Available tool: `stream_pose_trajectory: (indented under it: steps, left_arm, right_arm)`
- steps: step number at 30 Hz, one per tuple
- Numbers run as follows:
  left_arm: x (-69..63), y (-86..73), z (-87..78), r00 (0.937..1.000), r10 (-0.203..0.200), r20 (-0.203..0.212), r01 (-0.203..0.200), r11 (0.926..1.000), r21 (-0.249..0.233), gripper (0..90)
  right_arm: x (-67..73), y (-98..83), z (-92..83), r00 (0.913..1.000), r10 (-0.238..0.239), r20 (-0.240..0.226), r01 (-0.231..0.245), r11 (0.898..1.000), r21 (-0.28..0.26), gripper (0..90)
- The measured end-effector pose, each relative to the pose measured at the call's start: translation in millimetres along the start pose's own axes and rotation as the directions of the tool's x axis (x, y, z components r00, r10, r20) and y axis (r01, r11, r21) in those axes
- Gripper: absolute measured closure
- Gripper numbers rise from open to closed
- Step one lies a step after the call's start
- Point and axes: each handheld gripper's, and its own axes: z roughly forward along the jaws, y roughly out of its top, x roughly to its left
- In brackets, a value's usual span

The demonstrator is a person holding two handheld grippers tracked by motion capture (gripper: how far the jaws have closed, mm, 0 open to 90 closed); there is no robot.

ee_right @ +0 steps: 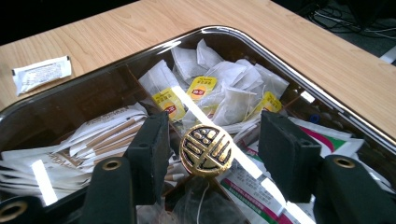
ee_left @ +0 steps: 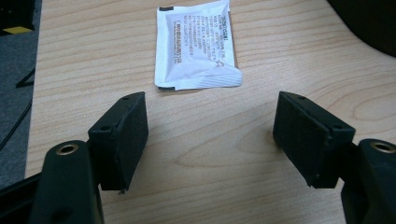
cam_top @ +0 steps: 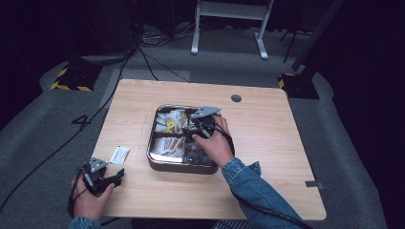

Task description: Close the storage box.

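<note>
Gold knob [ee_right: 206, 150] between the right gripper [ee_right: 212, 140]'s parted jaws — pads clear of it.
It sits at the middle of the clear lid over the tray [cam_top: 154, 160] of tea bags [ee_right: 224, 93]; left gripper [ee_left: 210, 135] rests spread wide before a white sachet [ee_left: 196, 44] — nothing between.

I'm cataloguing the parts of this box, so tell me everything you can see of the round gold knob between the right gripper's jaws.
The gold knob is a round, shiny, metal-looking disc with a raised rim and dark openwork bars forming an emblem on its face. It seems to sit on a clear lid over the tray, above where the dividers meet, face tilted toward the camera. The right gripper straddles it; its pads stand apart from it on both sides.
</note>
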Motion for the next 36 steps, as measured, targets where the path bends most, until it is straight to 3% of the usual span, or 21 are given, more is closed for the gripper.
stream_pose_trajectory:
  steps: [14, 25, 36]
  left_arm:
    - [-0.2, 0.8, 0.7, 1.0000, 0.003, 0.001, -0.003, 1.0000, 0.003, 26.6]
    - [-0.3, 0.8, 0.7, 1.0000, 0.004, 0.001, -0.004, 1.0000, 0.002, 26.6]
    - [-0.2, 0.8, 0.7, 1.0000, 0.004, 0.001, -0.004, 1.0000, 0.002, 26.6]
  right_arm:
    - [-12.0, -5.8, -52.2, 0.9997, 0.021, -0.013, -0.022, 0.998, -0.053, 42.1]
    - [-41.4, -30.5, -88.6, 0.9955, 0.095, -0.001, -0.095, 0.993, -0.076, 41.6]
    - [-63.7, -57.8, -118.1, 0.9906, 0.132, 0.036, -0.130, 0.990, -0.062, 41.0]
